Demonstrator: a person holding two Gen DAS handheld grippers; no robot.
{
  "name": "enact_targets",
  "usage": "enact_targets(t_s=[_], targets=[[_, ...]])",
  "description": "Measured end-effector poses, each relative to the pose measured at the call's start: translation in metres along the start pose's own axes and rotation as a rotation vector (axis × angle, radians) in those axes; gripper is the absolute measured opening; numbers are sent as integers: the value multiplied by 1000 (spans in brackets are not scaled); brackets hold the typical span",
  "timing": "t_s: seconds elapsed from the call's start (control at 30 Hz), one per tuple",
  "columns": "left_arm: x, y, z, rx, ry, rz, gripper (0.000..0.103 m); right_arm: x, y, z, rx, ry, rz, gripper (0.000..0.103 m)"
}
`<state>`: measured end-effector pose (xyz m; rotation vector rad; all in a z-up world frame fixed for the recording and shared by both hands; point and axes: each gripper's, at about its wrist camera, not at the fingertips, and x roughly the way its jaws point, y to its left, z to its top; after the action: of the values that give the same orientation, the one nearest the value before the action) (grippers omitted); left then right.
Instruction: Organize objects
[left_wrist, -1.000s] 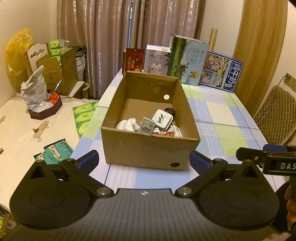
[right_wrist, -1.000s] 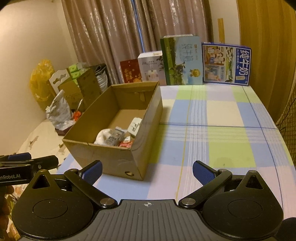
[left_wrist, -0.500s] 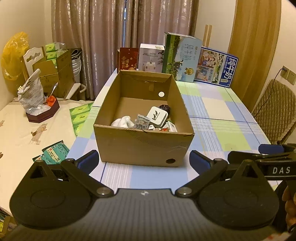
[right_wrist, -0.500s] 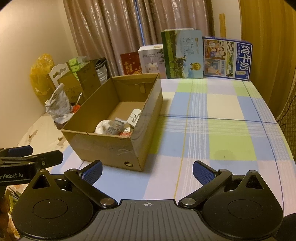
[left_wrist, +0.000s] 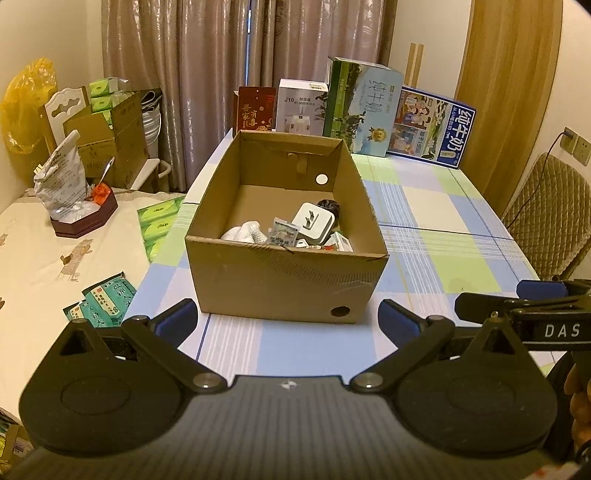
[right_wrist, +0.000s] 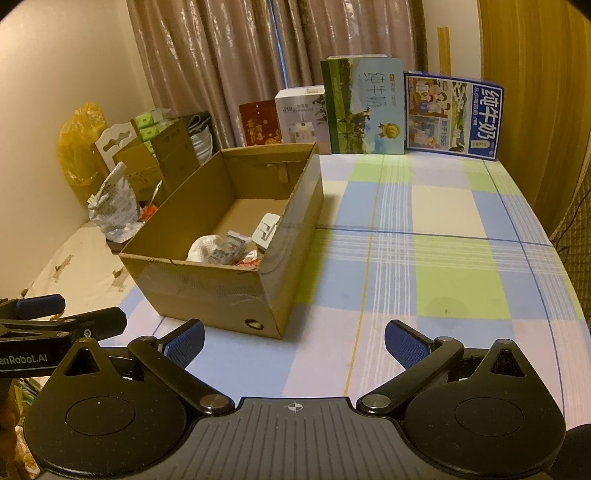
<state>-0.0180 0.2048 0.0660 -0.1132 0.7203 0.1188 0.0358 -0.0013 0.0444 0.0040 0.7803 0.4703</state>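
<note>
An open cardboard box (left_wrist: 284, 280) (right_wrist: 218, 291) stands on the checked tablecloth (left_wrist: 436, 258) (right_wrist: 424, 266). Inside lie a white plug adapter (left_wrist: 313, 225) (right_wrist: 265, 232), a white crumpled item (left_wrist: 242, 233) (right_wrist: 205, 246), a small foil sachet (left_wrist: 282, 234) (right_wrist: 229, 251) and other small things near the front wall. My left gripper (left_wrist: 287, 320) hangs open just in front of the box with nothing between its fingers. My right gripper (right_wrist: 293, 341) is open too, over the cloth to the right of the box's front corner. Each gripper shows at the edge of the other's view.
Cartons stand along the table's far edge: a red packet (left_wrist: 255, 110), a white humidifier box (left_wrist: 301, 109), a green milk carton (left_wrist: 362, 110), a blue milk carton (left_wrist: 430, 127). A second table (left_wrist: 44, 258) at left carries packets. A padded chair (left_wrist: 546, 218) stands right.
Both grippers have drawn back from the box, which looks smaller and farther than a second ago. Their fingers stay open and nothing has been picked up.
</note>
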Motion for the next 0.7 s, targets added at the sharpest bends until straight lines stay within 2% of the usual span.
enact_targets(t_s=[0.7], targets=[[-1,1,1,0,-8,6,102,-1,-1,2,0,-2,-2,101]])
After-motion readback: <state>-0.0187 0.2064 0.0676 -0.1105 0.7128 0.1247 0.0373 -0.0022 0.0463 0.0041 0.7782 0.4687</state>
